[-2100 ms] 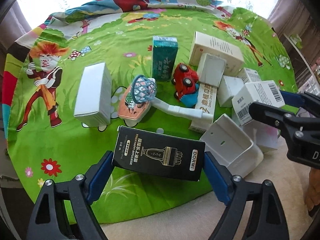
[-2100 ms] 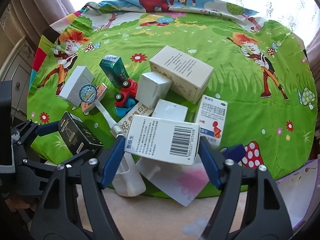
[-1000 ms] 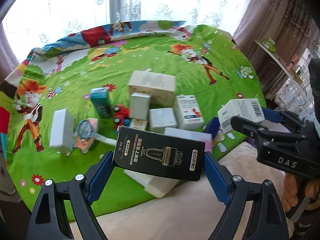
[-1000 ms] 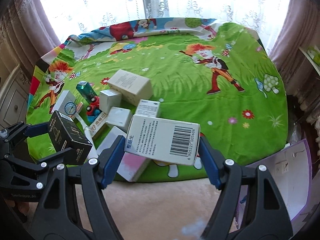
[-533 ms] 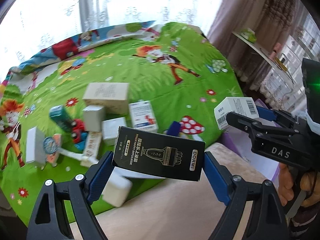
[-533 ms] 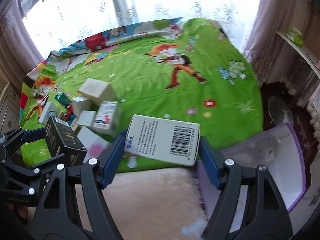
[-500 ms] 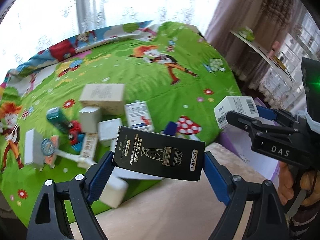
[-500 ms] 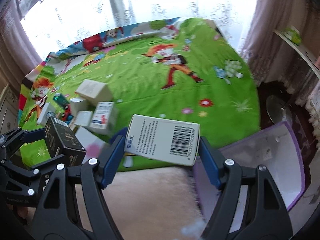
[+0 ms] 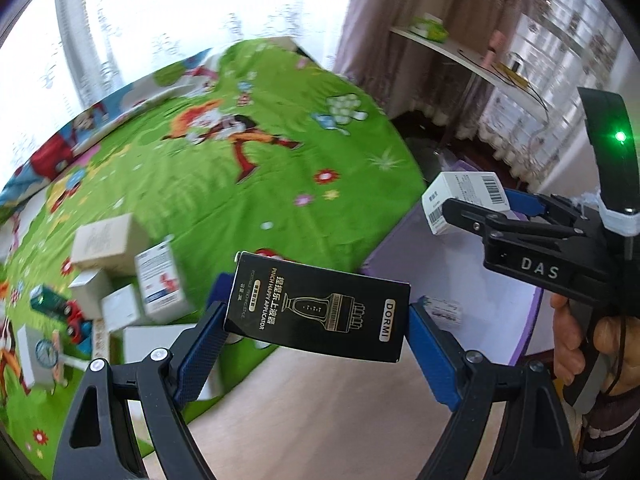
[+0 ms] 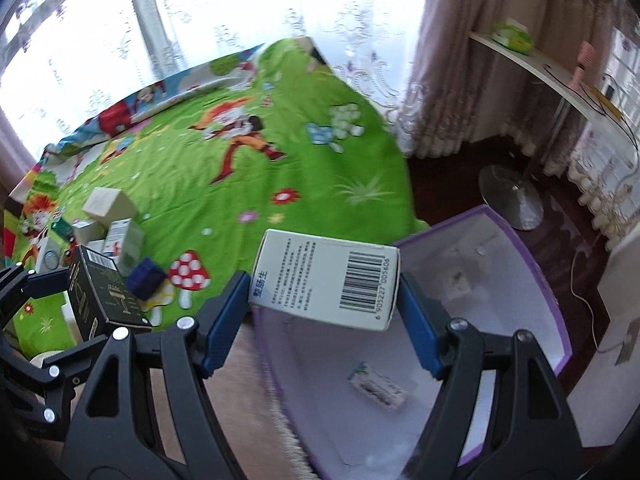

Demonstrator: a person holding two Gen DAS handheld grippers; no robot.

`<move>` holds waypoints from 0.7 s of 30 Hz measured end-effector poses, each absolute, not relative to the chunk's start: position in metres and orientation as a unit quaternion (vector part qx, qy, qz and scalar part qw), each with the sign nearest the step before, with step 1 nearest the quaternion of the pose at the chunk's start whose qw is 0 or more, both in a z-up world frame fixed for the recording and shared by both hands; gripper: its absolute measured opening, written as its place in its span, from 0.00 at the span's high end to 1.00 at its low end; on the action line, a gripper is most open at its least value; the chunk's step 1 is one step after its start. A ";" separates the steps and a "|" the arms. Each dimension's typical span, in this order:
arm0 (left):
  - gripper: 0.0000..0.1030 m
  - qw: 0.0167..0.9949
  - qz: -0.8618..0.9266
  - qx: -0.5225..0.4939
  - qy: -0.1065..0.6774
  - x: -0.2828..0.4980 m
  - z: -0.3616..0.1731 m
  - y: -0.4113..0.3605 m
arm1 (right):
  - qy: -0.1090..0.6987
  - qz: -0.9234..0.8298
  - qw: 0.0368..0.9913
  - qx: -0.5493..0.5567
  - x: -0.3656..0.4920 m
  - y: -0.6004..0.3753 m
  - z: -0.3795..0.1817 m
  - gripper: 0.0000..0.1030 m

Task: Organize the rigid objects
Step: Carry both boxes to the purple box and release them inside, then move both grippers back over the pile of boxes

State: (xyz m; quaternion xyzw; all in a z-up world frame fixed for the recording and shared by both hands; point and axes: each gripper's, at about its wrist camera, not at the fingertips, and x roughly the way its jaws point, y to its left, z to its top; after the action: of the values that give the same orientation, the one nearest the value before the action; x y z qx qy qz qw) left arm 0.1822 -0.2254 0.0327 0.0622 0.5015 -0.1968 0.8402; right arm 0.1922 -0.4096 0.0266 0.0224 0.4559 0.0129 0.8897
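Note:
My left gripper (image 9: pixel 316 326) is shut on a black box with gold print (image 9: pixel 318 306), held crosswise in the air over the beige carpet. My right gripper (image 10: pixel 322 290) is shut on a white box with a barcode (image 10: pixel 324 278), which hangs over the near left rim of a purple storage bin (image 10: pixel 536 276). A small packet (image 10: pixel 378 390) lies on the bin's white floor. In the left wrist view the right gripper (image 9: pixel 472 210) holds the white box (image 9: pixel 466 198) at the right, above the bin (image 9: pixel 448 280).
A green cartoon-print mat (image 10: pixel 248 160) lies behind, with several boxes (image 9: pixel 104 246) and a red toy car (image 9: pixel 74 316) clustered at its left. A floor-lamp base (image 10: pixel 512 196) and a white shelf (image 10: pixel 540 68) stand behind the bin. A hand (image 9: pixel 580 344) grips the right tool.
Both grippers have swung right, away from the pile of boxes on the mat. The purple bin has come into view under the right gripper. Both boxes stay clamped.

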 end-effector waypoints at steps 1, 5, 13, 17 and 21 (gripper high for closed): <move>0.14 0.839 -0.202 0.066 0.501 0.183 0.033 -0.232 | 0.457 0.009 0.889 0.024 0.192 -0.414 0.026 0.26; 0.14 0.833 -0.219 0.080 0.502 0.183 0.032 -0.257 | 0.458 -0.007 0.888 0.034 0.190 -0.435 0.024 0.26; 0.13 0.828 -0.246 0.098 0.495 0.188 0.032 -0.295 | 0.454 -0.036 0.888 0.062 0.191 -0.467 0.026 0.26; 0.12 0.820 -0.269 0.090 0.497 0.189 0.029 -0.309 | 0.452 -0.046 0.887 0.077 0.191 -0.477 0.027 0.25; 0.06 0.821 -0.264 0.080 0.499 0.192 0.027 -0.309 | 0.454 -0.054 0.885 0.093 0.191 -0.486 0.025 0.22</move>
State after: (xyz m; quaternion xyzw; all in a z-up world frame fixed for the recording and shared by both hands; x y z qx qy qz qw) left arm 0.1924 -0.3093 0.0269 0.0800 0.4995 -0.2643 0.8211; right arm 0.1915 -0.4860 0.0255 0.0928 0.4537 -0.0542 0.8847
